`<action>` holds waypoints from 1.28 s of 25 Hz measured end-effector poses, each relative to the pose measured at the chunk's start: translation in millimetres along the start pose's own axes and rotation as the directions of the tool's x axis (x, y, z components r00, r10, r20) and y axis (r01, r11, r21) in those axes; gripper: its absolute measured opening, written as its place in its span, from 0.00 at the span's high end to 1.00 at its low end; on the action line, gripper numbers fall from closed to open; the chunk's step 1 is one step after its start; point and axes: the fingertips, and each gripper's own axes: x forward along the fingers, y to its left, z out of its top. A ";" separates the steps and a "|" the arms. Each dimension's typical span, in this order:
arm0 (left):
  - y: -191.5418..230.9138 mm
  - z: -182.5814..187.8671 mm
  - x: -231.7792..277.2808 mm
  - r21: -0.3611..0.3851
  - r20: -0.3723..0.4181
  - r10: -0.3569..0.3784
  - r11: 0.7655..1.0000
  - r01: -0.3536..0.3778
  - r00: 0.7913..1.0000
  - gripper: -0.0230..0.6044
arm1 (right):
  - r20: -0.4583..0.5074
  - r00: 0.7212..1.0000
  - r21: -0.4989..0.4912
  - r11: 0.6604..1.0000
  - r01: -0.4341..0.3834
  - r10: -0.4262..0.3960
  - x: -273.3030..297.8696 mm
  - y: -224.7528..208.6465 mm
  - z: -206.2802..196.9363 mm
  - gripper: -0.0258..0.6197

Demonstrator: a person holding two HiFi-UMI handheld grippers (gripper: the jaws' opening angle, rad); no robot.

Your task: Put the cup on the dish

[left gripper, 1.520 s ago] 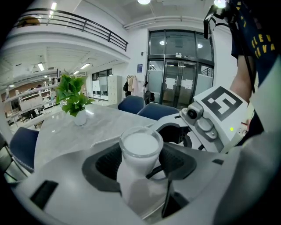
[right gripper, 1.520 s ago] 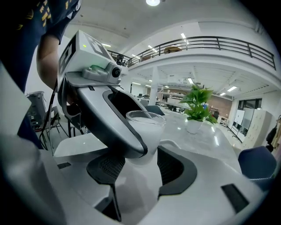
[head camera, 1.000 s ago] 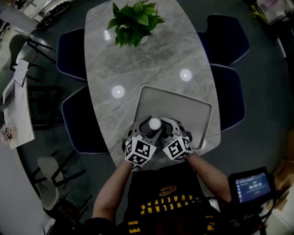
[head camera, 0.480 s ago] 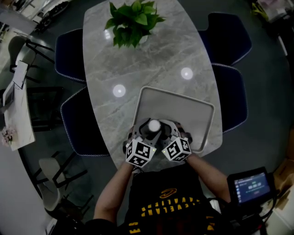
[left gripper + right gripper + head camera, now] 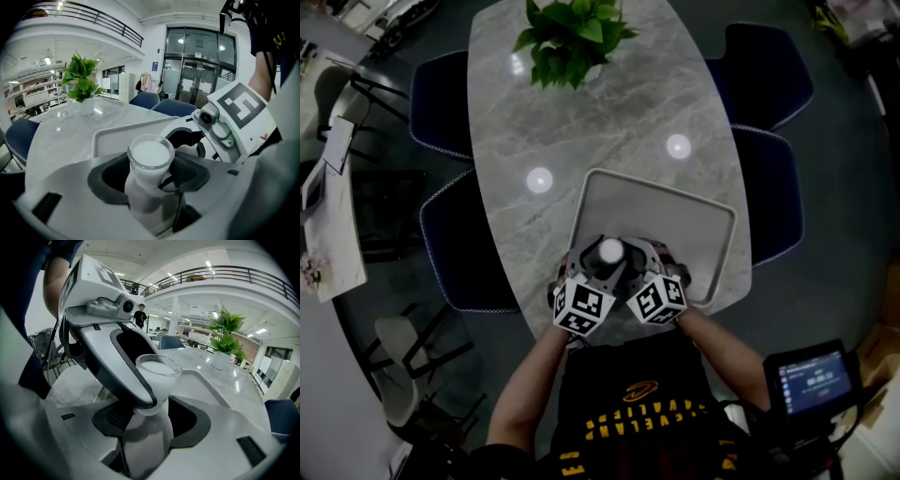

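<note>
We see the table (image 5: 581,141) running away from us, with the plant (image 5: 567,37) on its far end. The tray (image 5: 684,220) lies on the near part of the table, toward the right edge. The cup (image 5: 610,251) is at the near left side of the tray, between the left gripper (image 5: 596,266) and the right gripper (image 5: 630,266), inside the jaws of both. Chairs (image 5: 441,103) stand along both long sides of the table.

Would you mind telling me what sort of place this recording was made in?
Probably an office lobby or showroom: a marble table with blue chairs, glass entrance doors, and a railed mezzanine overhead.
</note>
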 end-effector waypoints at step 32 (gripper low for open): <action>6.0 -15.5 -21.6 -0.101 -0.009 0.041 0.994 -0.041 0.999 0.54 | -0.022 1.000 0.132 0.991 0.017 -0.014 -14.4 -0.1 -11.1 0.60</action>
